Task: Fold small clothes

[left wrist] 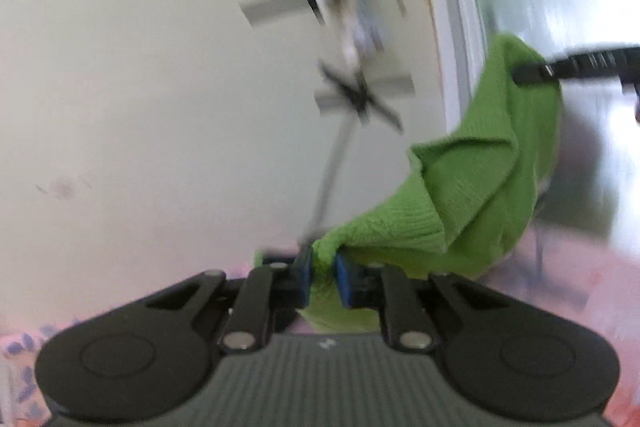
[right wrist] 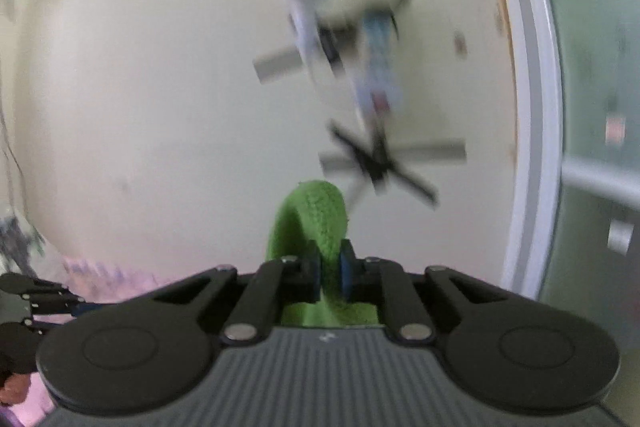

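A green knitted garment (left wrist: 476, 183) hangs in the air, stretched between both grippers. My left gripper (left wrist: 323, 277) is shut on one bunched edge of it. The right gripper (left wrist: 532, 73) shows in the left wrist view at the right, pinching the garment's far upper edge. In the right wrist view my right gripper (right wrist: 330, 273) is shut on a fold of the green garment (right wrist: 316, 223) that sticks up between the blue pads (right wrist: 346, 273). The left gripper's black fingers (right wrist: 40, 295) show at the left edge there. Both views are blurred.
A cream wall (left wrist: 140, 87) fills the background, with a camera rig taped to it (left wrist: 348, 27), also seen in the right wrist view (right wrist: 352, 67). A white door frame (right wrist: 532, 107) and greenish glass are at the right. A pink patterned cloth surface (left wrist: 24, 367) lies below.
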Motion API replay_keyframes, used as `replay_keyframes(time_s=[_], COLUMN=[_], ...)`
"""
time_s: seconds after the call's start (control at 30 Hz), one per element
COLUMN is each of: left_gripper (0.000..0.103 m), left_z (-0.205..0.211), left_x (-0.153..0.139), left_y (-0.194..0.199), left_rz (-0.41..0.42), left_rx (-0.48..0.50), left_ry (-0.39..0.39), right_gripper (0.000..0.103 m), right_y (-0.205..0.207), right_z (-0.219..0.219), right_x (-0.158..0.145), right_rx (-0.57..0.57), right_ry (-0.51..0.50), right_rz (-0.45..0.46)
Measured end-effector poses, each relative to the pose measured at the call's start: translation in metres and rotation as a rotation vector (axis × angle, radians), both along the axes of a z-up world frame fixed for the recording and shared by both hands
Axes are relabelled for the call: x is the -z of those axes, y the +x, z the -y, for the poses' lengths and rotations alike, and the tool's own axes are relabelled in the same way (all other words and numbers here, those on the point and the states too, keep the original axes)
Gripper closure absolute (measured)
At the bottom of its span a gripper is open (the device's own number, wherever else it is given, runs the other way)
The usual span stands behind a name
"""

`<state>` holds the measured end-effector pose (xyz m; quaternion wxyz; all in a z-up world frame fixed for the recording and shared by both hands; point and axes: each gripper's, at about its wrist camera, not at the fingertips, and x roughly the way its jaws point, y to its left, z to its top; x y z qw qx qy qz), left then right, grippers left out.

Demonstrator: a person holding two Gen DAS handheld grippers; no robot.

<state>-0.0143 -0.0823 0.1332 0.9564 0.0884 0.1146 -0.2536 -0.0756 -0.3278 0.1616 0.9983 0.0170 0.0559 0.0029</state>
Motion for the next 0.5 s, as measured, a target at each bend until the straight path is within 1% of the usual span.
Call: replay_keyframes(time_s=[0.07,0.17,0.27,0.33,0.4,0.47,0.5], left_gripper=[0.092,0.092,0.092,0.092,0.092,0.092,0.092], left_z=[-0.023,-0.058,-0.082,-0.091,-0.090,-0.087,-0.076], left_x=[-0.032,-0.088,-0.140,-0.166,-0.185,-0.197,-0.200], left_y=[-0.022,-0.066,-0.111,-0.135,-0.148,-0.150,-0.136], left_rz=[0.071,0.246,0.389,0.458,0.521,0.552,0.548], left_rx=[-0.020,-0.056,-0.089,-0.111,-0.145,-0.173,-0.185], left_ry=[-0.074,-0.167,-0.224,-0.233,-0.215,-0.188,-0.171], right_gripper=[0.099,0.100,0.100,0.100,0.100,0.100,0.100], right_y=[-0.023,-0.052,-0.079,-0.092,-0.096,-0.097,-0.092], right_z=[-0.009,-0.017,-0.026,-0.028,-0.030,-0.033,-0.034], right_x=[-0.033,-0.080,-0.121,-0.139,-0.152,-0.161,-0.162], right_rx=[-0.012,-0.050,-0.083,-0.105,-0.122,-0.140,-0.141], right_ry=[0.011,0.053,0.076,0.087,0.099,0.119,0.128], right_rz=[0.104,0.244,0.354,0.391,0.414,0.414,0.399])
